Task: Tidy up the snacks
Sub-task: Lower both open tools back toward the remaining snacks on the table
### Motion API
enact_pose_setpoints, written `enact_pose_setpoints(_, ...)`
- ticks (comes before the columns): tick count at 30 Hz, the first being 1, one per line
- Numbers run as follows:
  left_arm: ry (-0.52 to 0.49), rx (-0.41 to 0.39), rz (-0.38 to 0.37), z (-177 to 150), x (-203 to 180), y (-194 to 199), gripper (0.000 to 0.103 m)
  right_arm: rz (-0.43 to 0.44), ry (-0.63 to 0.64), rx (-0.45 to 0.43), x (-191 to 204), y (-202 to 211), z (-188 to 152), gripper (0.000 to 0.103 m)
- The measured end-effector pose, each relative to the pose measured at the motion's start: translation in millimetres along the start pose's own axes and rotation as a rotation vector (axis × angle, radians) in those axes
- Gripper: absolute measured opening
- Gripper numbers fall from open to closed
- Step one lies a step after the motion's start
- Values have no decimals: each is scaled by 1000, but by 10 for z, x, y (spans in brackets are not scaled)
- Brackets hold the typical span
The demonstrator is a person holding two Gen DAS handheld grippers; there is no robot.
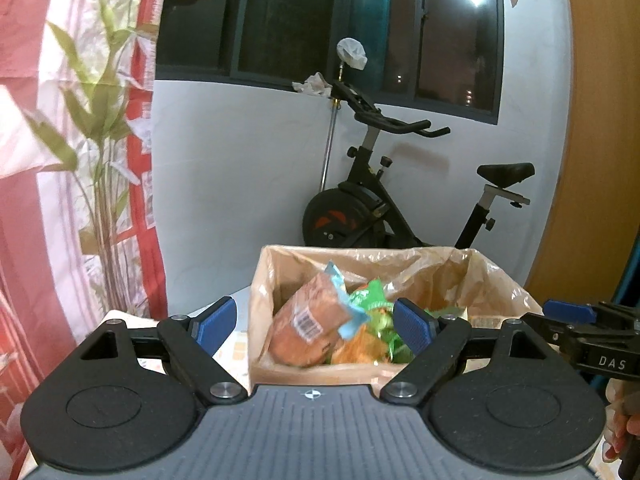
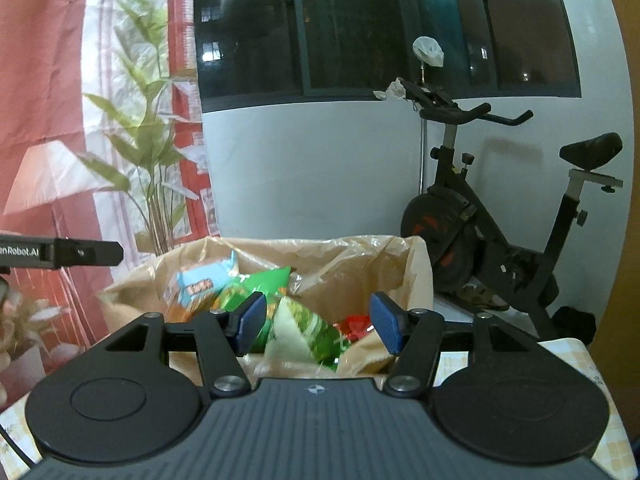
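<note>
Your left wrist camera looks forward along its wide-apart blue-padded fingers (image 1: 216,324) from just before the plastic-lined cardboard box of snack packets (image 1: 256,288), aimed at its left half and the white wall beyond. Your right wrist camera sits equally close, facing the same way from further right, over the box (image 2: 420,276) rim. Both views share the box, the black exercise bike (image 1: 372,200) against the wall, the dark window (image 1: 288,20) and the red leaf-printed curtain (image 1: 60,160); each catches the other gripper at its frame edge.
</note>
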State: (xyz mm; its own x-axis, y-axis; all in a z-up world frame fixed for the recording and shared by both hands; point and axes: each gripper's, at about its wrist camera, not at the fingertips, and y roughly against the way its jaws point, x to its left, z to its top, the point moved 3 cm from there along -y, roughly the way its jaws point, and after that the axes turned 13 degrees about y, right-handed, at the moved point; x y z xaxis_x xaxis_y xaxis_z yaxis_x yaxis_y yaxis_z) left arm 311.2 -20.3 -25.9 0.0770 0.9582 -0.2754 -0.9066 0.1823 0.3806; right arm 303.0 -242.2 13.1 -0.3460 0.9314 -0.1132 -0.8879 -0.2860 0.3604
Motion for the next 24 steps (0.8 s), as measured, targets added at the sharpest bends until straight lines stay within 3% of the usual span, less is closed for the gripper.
enact_pose_setpoints(11,14,37,16,-327,210,263,87,-17,8,-22,195,328,-245,61)
enact_pose_setpoints(24,56,98,67,-711,576,307,87,-8,13,-36,516,484,-562,61)
